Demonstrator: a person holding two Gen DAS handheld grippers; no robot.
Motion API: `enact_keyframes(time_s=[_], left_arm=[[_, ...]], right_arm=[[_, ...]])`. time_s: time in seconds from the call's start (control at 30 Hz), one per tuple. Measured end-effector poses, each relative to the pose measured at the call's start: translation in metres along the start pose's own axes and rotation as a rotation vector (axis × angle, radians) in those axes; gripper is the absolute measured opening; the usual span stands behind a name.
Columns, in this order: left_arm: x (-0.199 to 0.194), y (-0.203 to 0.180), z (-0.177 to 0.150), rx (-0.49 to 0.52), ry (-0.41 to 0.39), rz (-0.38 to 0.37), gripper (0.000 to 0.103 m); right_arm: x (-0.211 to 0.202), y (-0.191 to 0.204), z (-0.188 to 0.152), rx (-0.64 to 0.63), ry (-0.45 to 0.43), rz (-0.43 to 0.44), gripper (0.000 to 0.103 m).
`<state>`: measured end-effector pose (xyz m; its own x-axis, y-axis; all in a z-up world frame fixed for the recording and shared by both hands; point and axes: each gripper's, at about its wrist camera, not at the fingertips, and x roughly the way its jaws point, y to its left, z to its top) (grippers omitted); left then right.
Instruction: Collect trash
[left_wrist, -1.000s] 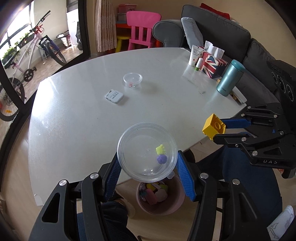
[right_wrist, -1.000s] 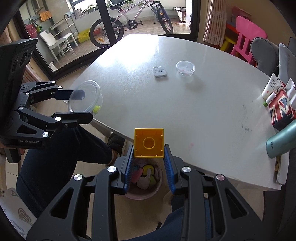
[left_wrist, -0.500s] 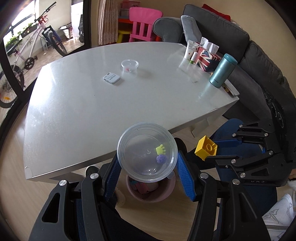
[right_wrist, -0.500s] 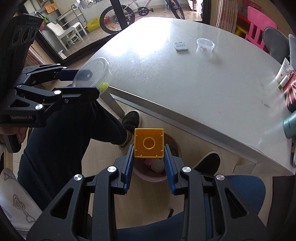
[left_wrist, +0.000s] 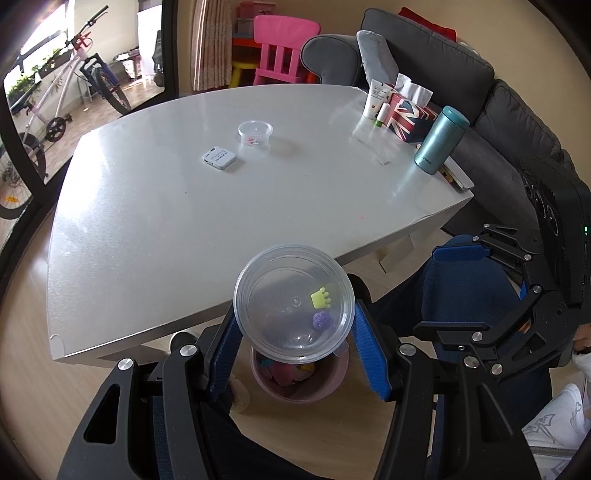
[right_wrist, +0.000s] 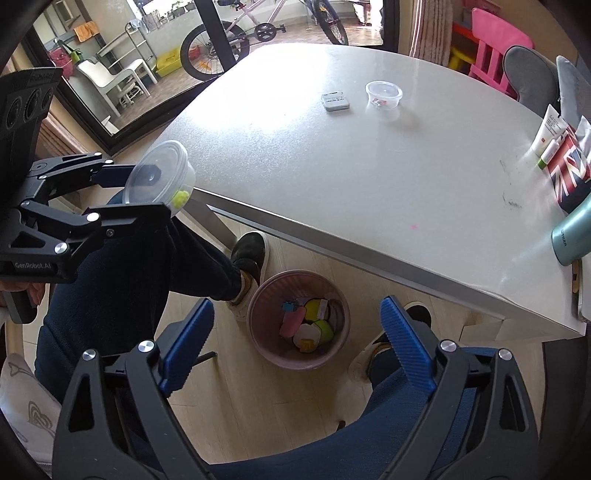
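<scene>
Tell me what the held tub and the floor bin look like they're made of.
Tub: thin clear plastic, glossy; the small pieces inside show through its base. Bin: likely pink plastic, matte, its inner wall finely ribbed; could be something else.

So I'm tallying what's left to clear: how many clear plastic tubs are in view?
2. One tub sits between the left gripper's pads over the bin; the other tub stands on the table. None looks hidden.

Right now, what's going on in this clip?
A seated person is clearing a table into a pink ribbed waste bin on the floor. The right tool has just opened above the bin, with nothing between its jaws. The left tool grips a clear round plastic tub holding small yellow and purple pieces.
</scene>
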<state>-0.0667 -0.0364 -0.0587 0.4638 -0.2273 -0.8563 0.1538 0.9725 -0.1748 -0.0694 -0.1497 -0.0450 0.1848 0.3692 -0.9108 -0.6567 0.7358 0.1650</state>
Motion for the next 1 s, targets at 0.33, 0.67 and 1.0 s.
enact_keyframes(time_s=[0.33, 0.67, 1.0], left_arm=[[0.006, -0.005, -0.005, 0.018, 0.031, -0.02, 0.057], [0.007, -0.01, -0.005, 0.011, 0.031, -0.058, 0.097], [0.008, -0.001, -0.001, -0.016, 0.029, -0.02, 0.097]], right_arm=[[-0.012, -0.024, 0.005, 0.073, -0.042, -0.077, 0.093], [-0.017, -0.032, 0.007, 0.106, -0.062, -0.085, 0.093], [-0.015, -0.029, 0.007, 0.104, -0.056, -0.074, 0.096]])
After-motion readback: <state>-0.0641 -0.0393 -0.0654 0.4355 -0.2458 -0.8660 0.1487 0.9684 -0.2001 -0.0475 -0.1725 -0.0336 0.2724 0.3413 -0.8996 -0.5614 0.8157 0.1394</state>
